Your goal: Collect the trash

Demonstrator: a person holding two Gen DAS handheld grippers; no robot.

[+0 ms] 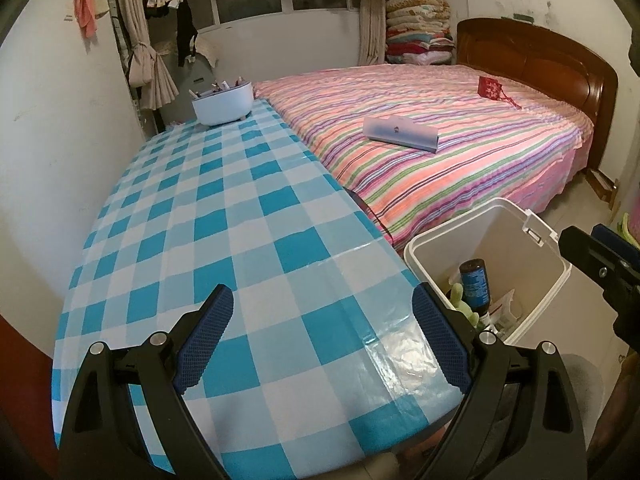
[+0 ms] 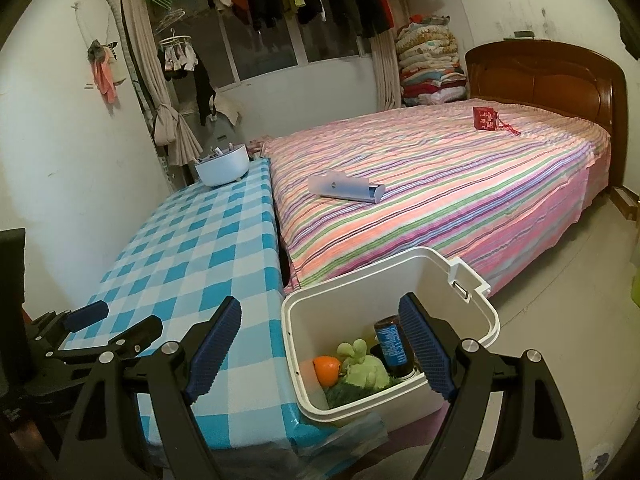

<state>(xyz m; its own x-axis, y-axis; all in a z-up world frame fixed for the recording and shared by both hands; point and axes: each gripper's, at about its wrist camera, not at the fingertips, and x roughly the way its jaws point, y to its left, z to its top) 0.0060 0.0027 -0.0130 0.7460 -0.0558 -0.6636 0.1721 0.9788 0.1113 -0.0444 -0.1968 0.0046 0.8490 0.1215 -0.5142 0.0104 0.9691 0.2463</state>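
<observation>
A white open bin point(image 2: 476, 312) stands on the floor beside the checked table point(image 2: 192, 248); it also shows in the left wrist view point(image 1: 552, 276). It holds a dark bottle point(image 2: 394, 344), a green soft toy point(image 2: 362, 364), an orange point(image 2: 326, 368) and other items. The bottle point(image 1: 474, 284) shows in the left wrist view too. My right gripper point(image 2: 320, 344) is open and empty above the bin's near rim. My left gripper point(image 1: 322, 336) is open and empty over the table's near end point(image 1: 256, 240). The left gripper also shows at the left of the right wrist view point(image 2: 112, 322).
A white bowl with small items point(image 1: 224, 104) sits at the table's far end. A bed with a striped sheet point(image 2: 440, 192) lies beside the table, with a pale flat box point(image 2: 346, 188) and a red bag point(image 2: 485, 119) on it. A wall runs along the table's left.
</observation>
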